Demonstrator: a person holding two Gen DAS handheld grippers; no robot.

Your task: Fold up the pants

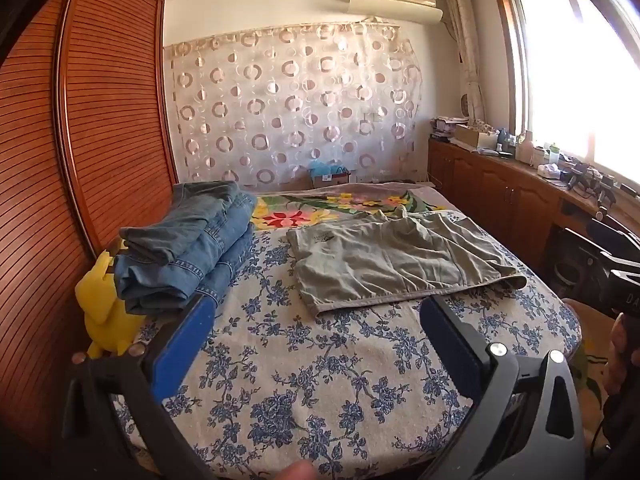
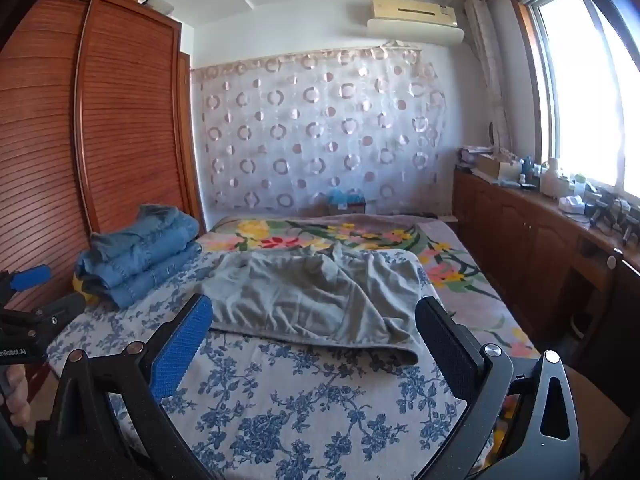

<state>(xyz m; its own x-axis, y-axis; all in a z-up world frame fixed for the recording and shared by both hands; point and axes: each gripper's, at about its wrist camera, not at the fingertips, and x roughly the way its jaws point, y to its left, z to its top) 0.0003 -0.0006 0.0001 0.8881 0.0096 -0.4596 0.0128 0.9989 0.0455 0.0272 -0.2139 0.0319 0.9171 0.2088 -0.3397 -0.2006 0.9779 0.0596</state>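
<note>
1. On the bed (image 1: 320, 380), under a blue-flowered sheet, grey pants (image 1: 400, 264) lie spread flat and rumpled at mid-bed, toward the right.
2. Far left, against the wardrobe (image 1: 100, 120), sits a stack of folded jeans (image 1: 188, 248).
3. Near left of that stack, a yellow toy (image 1: 104, 312) touches it.
4. Nearest, the left gripper (image 1: 316, 312) and right gripper (image 2: 314, 312) hover above the sheet, jaws spread wide, holding nothing.
</note>
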